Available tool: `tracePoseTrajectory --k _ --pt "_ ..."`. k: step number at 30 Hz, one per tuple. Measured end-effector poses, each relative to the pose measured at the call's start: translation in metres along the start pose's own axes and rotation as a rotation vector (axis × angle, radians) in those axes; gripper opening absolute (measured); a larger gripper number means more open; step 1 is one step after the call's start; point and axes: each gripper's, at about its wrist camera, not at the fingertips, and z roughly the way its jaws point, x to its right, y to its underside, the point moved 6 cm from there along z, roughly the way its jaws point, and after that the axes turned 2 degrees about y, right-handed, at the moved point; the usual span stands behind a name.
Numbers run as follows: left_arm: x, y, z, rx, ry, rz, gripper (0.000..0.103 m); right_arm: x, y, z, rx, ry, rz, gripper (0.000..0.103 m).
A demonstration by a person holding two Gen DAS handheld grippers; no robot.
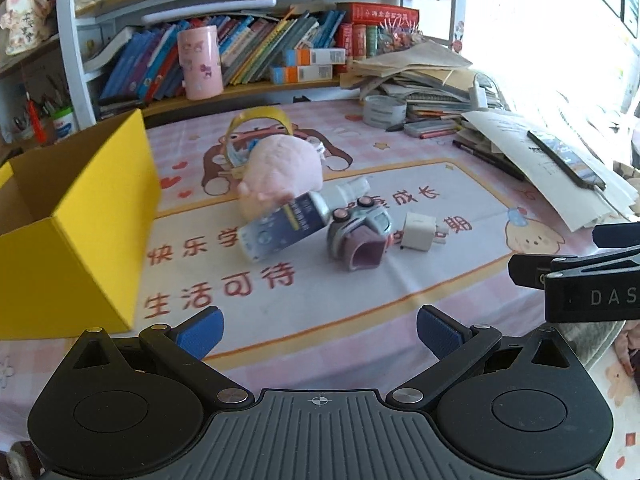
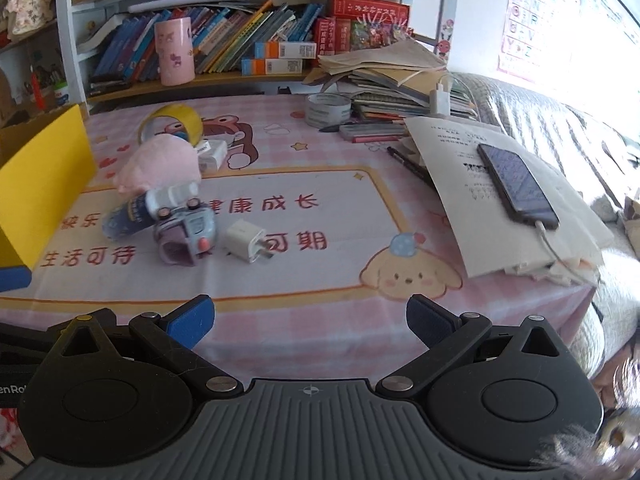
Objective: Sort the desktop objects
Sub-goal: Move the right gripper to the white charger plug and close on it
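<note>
A pink plush toy (image 1: 282, 170) (image 2: 160, 164), a blue bottle (image 1: 288, 226) (image 2: 128, 216) lying on its side, a grey and purple toy car (image 1: 358, 236) (image 2: 186, 234) and a white charger plug (image 1: 418, 230) (image 2: 246, 240) lie clustered mid-desk. A yellow tape roll (image 1: 258, 128) (image 2: 172, 122) stands behind the plush. An open yellow box (image 1: 80, 232) (image 2: 44, 184) stands at the left. My left gripper (image 1: 320, 330) is open and empty, short of the cluster. My right gripper (image 2: 310, 320) is open and empty near the desk's front edge.
A stack of books and papers (image 2: 392, 80) with a phone (image 2: 516, 184) on a sheet fills the right side. A grey tape roll (image 2: 328, 110), pens (image 2: 408, 164) and a white box (image 2: 212, 154) lie behind. A bookshelf with a pink canister (image 1: 200, 62) stands at the back.
</note>
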Motion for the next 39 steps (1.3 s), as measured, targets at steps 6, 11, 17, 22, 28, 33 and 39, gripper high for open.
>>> tracePoseTrajectory --k 6,11,17,22,28,33,39 --pt "0.01 -0.015 0.017 -0.005 -0.022 -0.031 0.103 0.01 -0.018 0.017 0.009 -0.079 -0.047 0.103" --pt "0.017 -0.027 0.027 0.001 -0.069 -0.033 0.103 0.021 -0.034 0.033 0.026 -0.108 -0.065 0.1" --pt "0.019 -0.04 0.04 -0.008 -0.13 -0.054 0.103 0.029 -0.049 0.062 -0.002 -0.186 -0.081 0.081" --pt "0.017 -0.044 0.051 -0.052 -0.159 -0.064 0.103 0.02 -0.056 0.084 -0.053 -0.291 -0.131 0.067" --pt "0.012 -0.04 0.052 -0.087 -0.19 -0.065 0.103 -0.005 -0.056 0.102 -0.113 -0.417 -0.19 0.054" --pt "0.007 -0.037 0.051 -0.111 -0.213 -0.077 0.103 -0.022 -0.051 0.119 -0.165 -0.456 -0.237 0.042" --pt "0.009 -0.038 0.056 -0.116 -0.176 -0.105 0.101 -0.03 -0.049 0.127 -0.145 -0.457 -0.327 0.023"
